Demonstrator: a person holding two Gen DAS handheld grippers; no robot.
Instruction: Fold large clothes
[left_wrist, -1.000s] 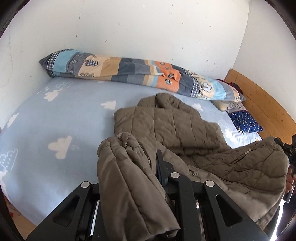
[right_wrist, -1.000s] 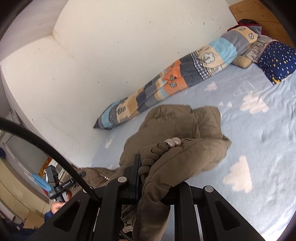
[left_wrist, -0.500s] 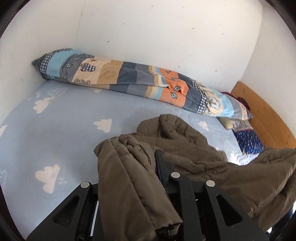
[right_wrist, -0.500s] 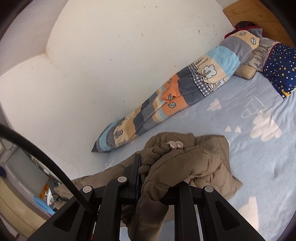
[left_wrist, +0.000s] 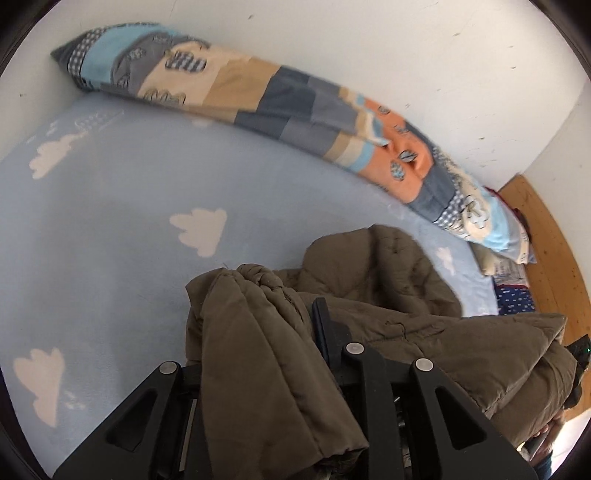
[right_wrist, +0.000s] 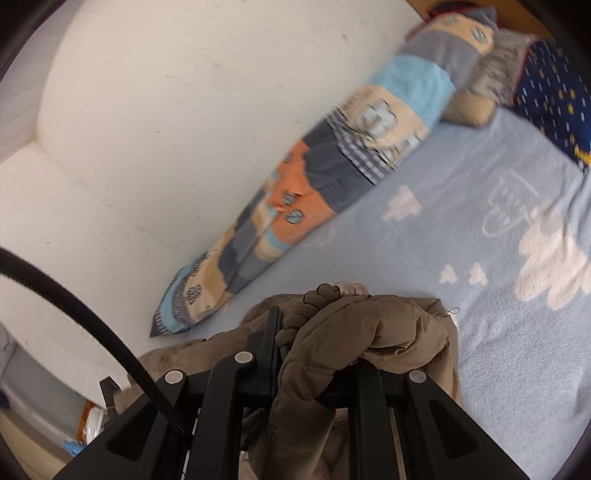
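Note:
A brown quilted jacket (left_wrist: 373, 266) lies partly on the light blue bed sheet (left_wrist: 110, 240), its near edge lifted and carried over the rest. My left gripper (left_wrist: 284, 306) pinches one bunched corner, which drapes over its left finger; its jaws are opening, with the fabric still between them. The right gripper (right_wrist: 314, 314) is shut on the other corner of the jacket (right_wrist: 373, 328), whose folds hide its right finger. In the left wrist view the held edge stretches away to the right.
A rolled patchwork duvet (left_wrist: 295, 99) lies along the white wall behind the jacket. A navy starred pillow (right_wrist: 554, 85) and a wooden headboard (left_wrist: 546, 240) are at the bed's end. A black cable (right_wrist: 74, 295) crosses the right wrist view. Cloud-print sheet (right_wrist: 498, 295) lies ahead of both grippers.
Both grippers have carried the jacket's edge forward and down toward the duvet. Less of the flat jacket shows ahead of them, and the duvet looms larger.

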